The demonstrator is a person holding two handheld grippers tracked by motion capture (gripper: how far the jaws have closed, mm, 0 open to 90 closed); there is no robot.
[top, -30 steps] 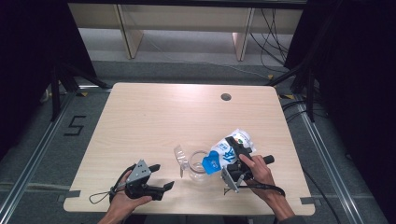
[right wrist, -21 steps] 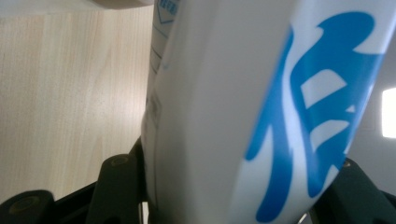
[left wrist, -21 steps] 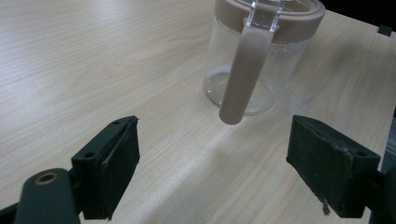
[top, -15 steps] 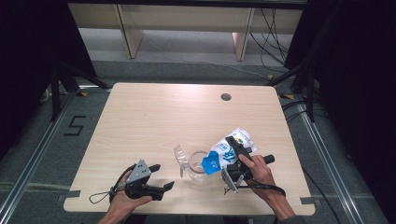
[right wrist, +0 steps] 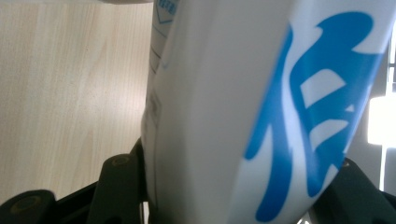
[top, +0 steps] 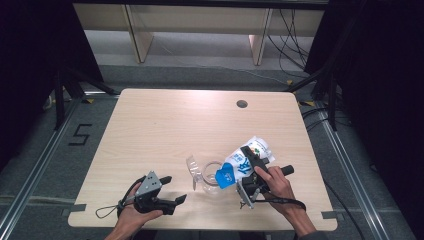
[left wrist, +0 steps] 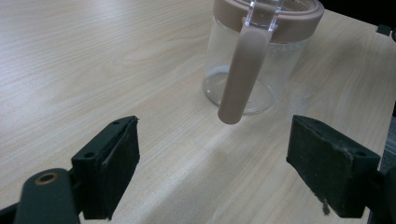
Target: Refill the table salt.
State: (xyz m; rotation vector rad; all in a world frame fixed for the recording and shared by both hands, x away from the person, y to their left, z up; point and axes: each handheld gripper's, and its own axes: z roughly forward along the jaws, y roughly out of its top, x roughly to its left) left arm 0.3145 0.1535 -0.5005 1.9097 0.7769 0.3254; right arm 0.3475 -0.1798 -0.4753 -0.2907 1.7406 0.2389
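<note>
A white pouch [top: 246,161] with blue print lies tilted, its blue end [top: 225,176] over the mouth of a clear glass jar [top: 212,175]. My right gripper [top: 253,158] is shut on the pouch, whose printed side [right wrist: 243,107] stands between the jaws in the right gripper view. The jar [left wrist: 243,60] has a brown rim and a brown strap [left wrist: 242,77] hanging down its side; its clear lid [top: 193,170] is flipped open to the left. My left gripper [top: 174,189] rests near the table's front edge, left of the jar, open [left wrist: 229,172] with nothing between its pads.
The light wooden table [top: 165,130] has a round cable hole [top: 242,104] at the back right. Behind the table stand wooden shelf legs [top: 137,35], with cables [top: 295,30] on the grey floor.
</note>
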